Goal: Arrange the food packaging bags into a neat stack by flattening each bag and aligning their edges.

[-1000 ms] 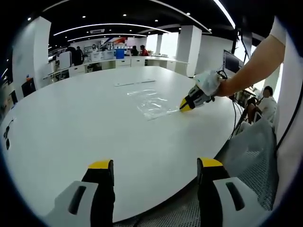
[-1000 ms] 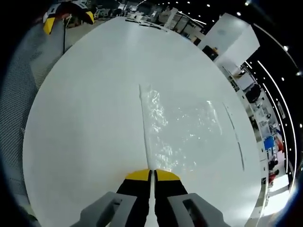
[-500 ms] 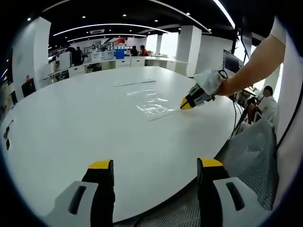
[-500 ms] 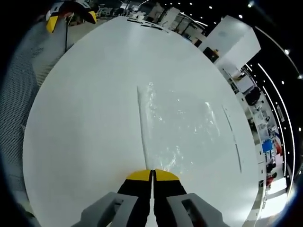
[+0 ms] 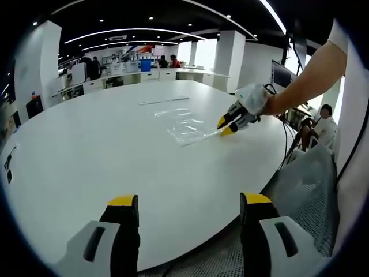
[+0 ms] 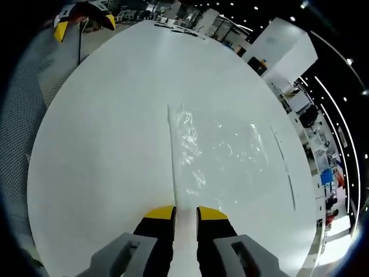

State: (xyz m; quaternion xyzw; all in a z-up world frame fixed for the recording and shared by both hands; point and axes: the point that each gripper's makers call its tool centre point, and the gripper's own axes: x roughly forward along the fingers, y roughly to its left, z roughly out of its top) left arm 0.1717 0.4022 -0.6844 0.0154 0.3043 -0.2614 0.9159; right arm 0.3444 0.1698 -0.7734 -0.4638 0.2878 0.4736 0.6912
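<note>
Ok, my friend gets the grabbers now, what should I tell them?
Right gripper: jaws slightly apart, the clear bag's near edge lying between them, so not clamped. It shows in the left gripper view too, tips parted at the bag's corner.
Left gripper: open, holding nothing, hovering at the near edge of the white table.
The clear bag lies fairly flat but wrinkled on the table. A thin clear strip lies beyond it, apart; I can't tell whether it is another bag.
Done: one bag laid out. Left: smooth it, then stack and align edges.
</note>
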